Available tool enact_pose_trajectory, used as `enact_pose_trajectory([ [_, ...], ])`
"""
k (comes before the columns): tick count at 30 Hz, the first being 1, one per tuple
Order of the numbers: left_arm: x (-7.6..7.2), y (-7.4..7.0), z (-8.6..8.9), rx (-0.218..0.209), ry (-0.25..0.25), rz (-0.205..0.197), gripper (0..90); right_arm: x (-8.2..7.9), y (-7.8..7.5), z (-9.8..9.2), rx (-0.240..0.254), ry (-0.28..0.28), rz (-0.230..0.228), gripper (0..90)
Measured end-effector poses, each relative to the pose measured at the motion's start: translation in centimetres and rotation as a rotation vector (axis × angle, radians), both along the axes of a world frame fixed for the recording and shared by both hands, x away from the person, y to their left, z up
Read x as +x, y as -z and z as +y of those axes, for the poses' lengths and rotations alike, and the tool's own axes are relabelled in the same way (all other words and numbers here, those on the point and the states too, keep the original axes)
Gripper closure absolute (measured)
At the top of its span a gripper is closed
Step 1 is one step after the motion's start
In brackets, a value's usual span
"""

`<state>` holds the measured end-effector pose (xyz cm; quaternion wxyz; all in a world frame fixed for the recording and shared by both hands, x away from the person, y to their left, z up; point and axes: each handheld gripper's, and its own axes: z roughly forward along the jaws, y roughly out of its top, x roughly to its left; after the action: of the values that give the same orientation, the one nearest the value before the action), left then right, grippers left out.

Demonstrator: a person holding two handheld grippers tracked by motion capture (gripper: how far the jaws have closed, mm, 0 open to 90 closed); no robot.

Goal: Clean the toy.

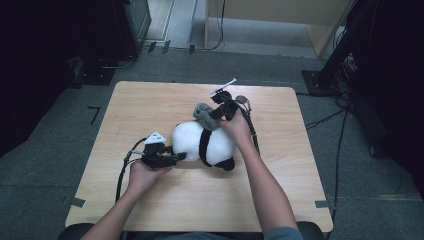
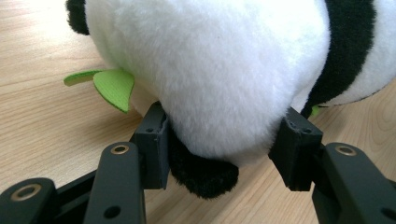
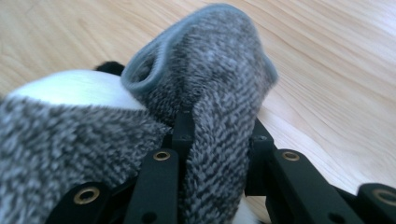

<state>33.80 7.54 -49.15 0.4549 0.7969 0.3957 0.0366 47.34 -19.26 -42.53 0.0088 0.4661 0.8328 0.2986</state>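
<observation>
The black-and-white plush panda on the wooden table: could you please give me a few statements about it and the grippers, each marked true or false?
1. The left gripper is clamped on the black-and-white plush panda. True.
2. The right gripper holds a grey knitted sock. True.
3. The panda hangs in the air above the light wooden table. False: it rests on the tabletop.
4. A red leaf sticks out beside the panda. False: the felt leaf is green.
5. The sock lies apart from the panda. False: it lies against the white plush.
</observation>
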Motion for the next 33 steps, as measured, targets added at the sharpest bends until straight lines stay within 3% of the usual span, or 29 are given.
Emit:
enact_pose_trajectory([
  [13, 0.0, 0.0, 0.0, 0.001, 0.003, -0.001, 46.0, -0.3, 1.2, -5.0, 0.000, 0.120, 0.016, 75.0],
  [24, 0.1, 0.1, 0.2, -0.007, 0.002, 0.008, 46.0, -1.6, 3.8, -9.1, -0.015, 0.208, 0.039, 75.7],
  [29, -0.1, 0.1, 0.2, -0.005, 0.006, 0.012, 46.0, -2.7, 2.5, -10.1, -0.033, 0.215, -0.040, 76.0],
  [33, -0.2, 0.1, 0.0, -0.004, 0.002, 0.005, 46.0, -3.7, -0.5, -10.3, 0.010, 0.216, -0.124, 76.0],
])
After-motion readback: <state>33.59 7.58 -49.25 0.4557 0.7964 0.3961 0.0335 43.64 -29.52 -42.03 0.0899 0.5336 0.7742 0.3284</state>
